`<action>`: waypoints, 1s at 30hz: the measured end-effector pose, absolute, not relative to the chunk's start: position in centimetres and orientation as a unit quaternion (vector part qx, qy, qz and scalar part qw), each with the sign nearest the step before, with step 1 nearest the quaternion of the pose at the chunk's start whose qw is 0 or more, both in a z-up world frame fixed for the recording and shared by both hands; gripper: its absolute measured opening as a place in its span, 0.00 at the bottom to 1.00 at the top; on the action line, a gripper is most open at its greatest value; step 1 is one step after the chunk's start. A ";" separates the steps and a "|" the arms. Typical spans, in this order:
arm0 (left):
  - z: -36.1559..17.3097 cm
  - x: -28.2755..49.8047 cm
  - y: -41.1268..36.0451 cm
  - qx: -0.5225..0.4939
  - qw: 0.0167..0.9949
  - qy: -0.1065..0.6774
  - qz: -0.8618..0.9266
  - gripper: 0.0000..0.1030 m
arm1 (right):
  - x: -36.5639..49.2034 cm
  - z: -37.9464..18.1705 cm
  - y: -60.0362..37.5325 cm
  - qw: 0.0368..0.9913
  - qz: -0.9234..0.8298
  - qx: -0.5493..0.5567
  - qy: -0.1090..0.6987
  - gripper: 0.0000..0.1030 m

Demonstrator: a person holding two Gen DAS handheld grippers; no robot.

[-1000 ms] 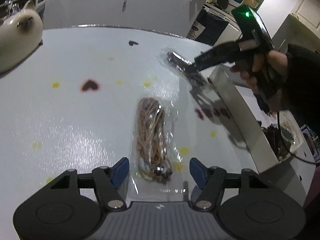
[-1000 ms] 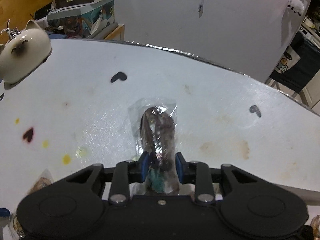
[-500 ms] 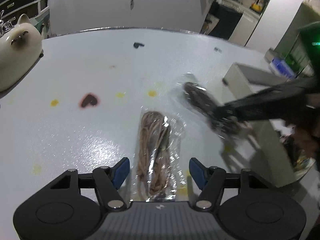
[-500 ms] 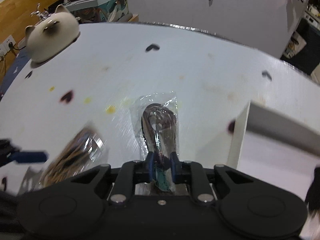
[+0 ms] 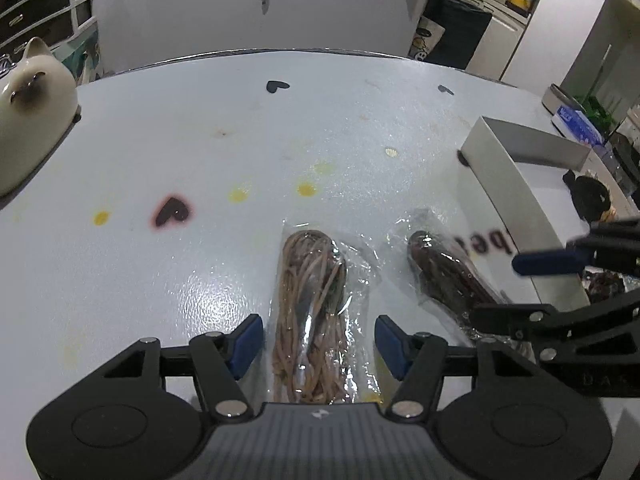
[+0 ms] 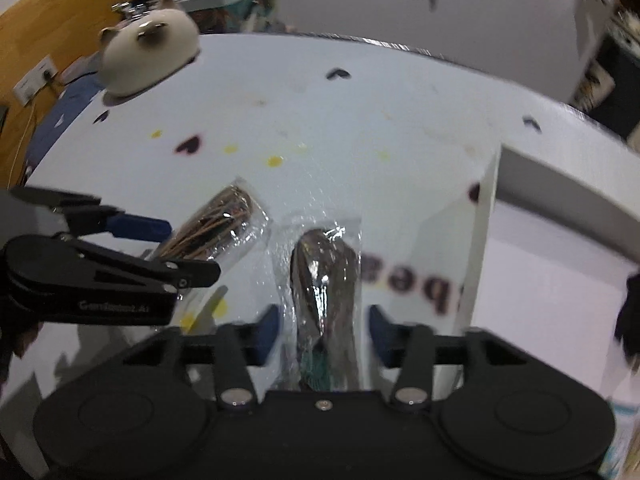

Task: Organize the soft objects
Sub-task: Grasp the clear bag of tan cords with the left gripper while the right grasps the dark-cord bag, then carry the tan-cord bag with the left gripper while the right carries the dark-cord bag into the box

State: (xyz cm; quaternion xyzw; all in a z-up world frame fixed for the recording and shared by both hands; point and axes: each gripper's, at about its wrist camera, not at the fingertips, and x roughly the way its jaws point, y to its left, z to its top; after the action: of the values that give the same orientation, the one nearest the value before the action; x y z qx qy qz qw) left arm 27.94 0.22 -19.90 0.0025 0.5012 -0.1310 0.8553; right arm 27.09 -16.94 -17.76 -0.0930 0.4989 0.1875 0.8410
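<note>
Right tool [image 6: 322, 330] opening, dark bagged bundle [image 6: 326, 276] loose between its pads, long axis straight ahead, white box [image 6: 486, 240] just right. Left tool [image 5: 318, 342] released, straddling tan cord bag [image 5: 314, 312] on counter [image 5: 200, 140].

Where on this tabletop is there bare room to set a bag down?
Free: the wide stretch between the cat figurine and the white box, beyond the yellow spots up to the far rim. Crowded: the near strip, where the tan cord bag and dark cord bag lie side by side against the box.
</note>
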 end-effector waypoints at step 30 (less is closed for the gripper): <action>-14.8 23.9 3.1 -0.113 0.887 0.441 -0.074 0.21 | 25.5 -15.2 -18.8 0.866 0.173 -0.026 0.469 0.15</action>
State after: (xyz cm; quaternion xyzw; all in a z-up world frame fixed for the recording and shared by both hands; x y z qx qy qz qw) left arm 23.94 3.10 -14.85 -0.1134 0.4408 -0.0742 0.8873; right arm 25.47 -18.81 -15.21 -0.0258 0.4692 0.1732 0.8656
